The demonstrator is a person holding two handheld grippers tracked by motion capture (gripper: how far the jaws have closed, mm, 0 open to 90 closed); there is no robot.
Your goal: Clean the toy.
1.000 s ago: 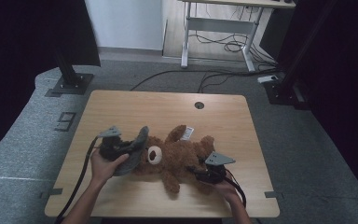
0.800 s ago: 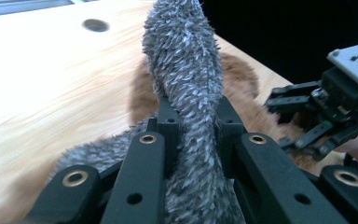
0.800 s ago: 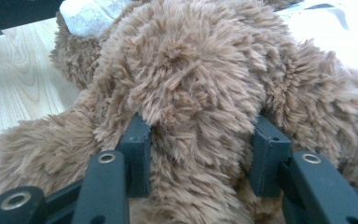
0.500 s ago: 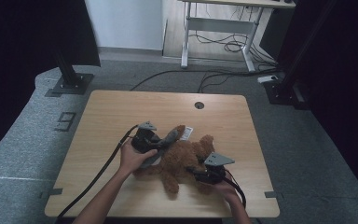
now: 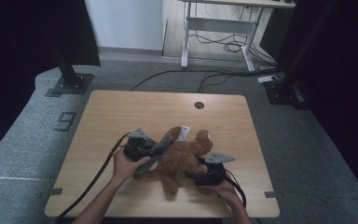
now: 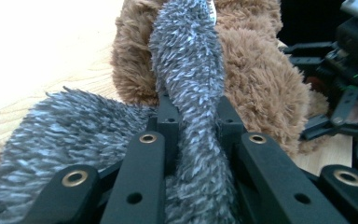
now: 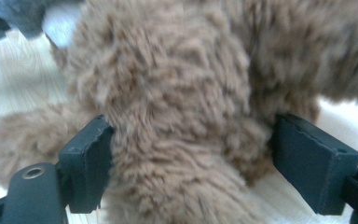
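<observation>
Since earlier frame: left gripper (image 5: pixel 161 145) carried grey furry scarf (image 6: pixel 191 88) from bear's 9 o'clock side in over brown teddy bear (image 5: pixel 184 156), head now covered. Right gripper (image 5: pixel 200 175) in place at bear's 4 o'clock, jaws just been opening, now spread wide around bear's plush body, pads barely touching fur. Left jaws clamped tight on scarf strip. Bear lies near front-centre of wooden table (image 5: pixel 121 112), white tag (image 5: pixel 182 134) at bear's 12 o'clock.

teddy bear (image 5: pixel 184 156): on the table (image 5: pixel 121 112), near-centre
scarf (image 5: pixel 161 145): lies across the bear's left side
left gripper (image 5: pixel 154 150): left of the bear
right gripper (image 5: pixel 200 175): at the bear's near-right
tag (image 5: pixel 182 133): at the bear's far edge
</observation>
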